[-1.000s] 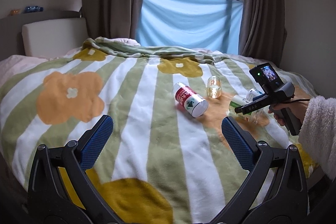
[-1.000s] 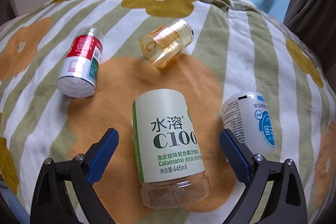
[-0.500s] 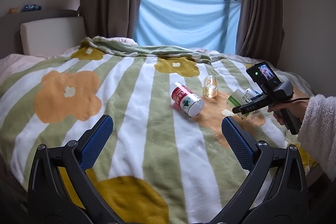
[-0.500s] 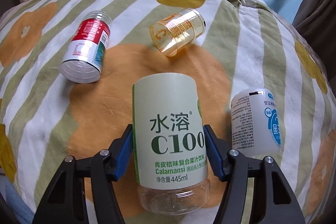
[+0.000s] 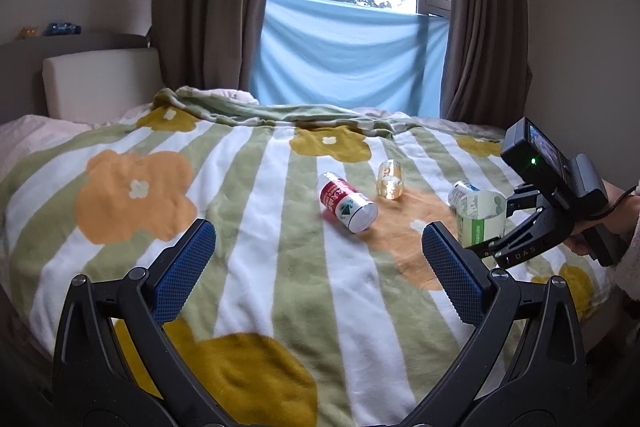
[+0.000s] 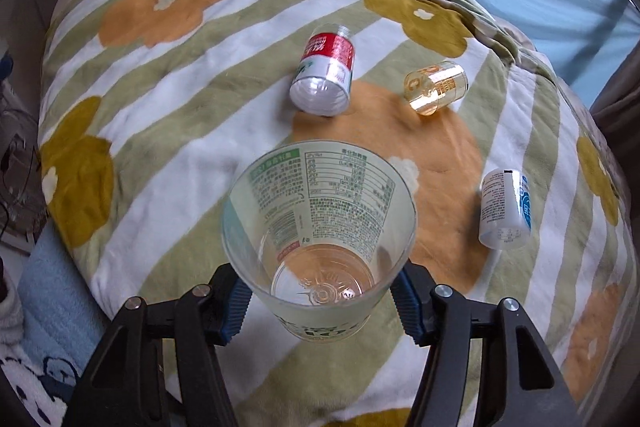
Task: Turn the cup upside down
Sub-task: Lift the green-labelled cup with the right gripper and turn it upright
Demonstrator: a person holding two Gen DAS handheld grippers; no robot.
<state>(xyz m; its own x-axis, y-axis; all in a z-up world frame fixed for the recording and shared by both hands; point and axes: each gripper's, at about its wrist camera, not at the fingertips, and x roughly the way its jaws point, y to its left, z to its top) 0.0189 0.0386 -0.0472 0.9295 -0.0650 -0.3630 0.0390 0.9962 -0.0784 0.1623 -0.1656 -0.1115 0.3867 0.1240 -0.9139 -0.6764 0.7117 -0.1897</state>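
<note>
My right gripper (image 6: 320, 301) is shut on a clear plastic cup with a pale green label (image 6: 320, 227). It holds the cup above the bed with the open mouth tipped toward the camera. In the left wrist view the same cup (image 5: 478, 217) shows at the right, mouth up, held in the right gripper (image 5: 490, 241). My left gripper (image 5: 316, 267) is open and empty, low over the near part of the blanket (image 5: 248, 227).
On the flowered blanket (image 6: 180, 99) lie a red-and-white labelled cup (image 6: 324, 71), a small amber cup (image 6: 436, 87) and a white-and-blue labelled cup (image 6: 506, 209), all on their sides. A blue cloth (image 5: 348, 55) and curtains hang behind the bed.
My right gripper closed on the green-labelled cup, lifted it off the blanket and turned it from lying on its side to mouth up. The left gripper stayed open and drew back slightly.
</note>
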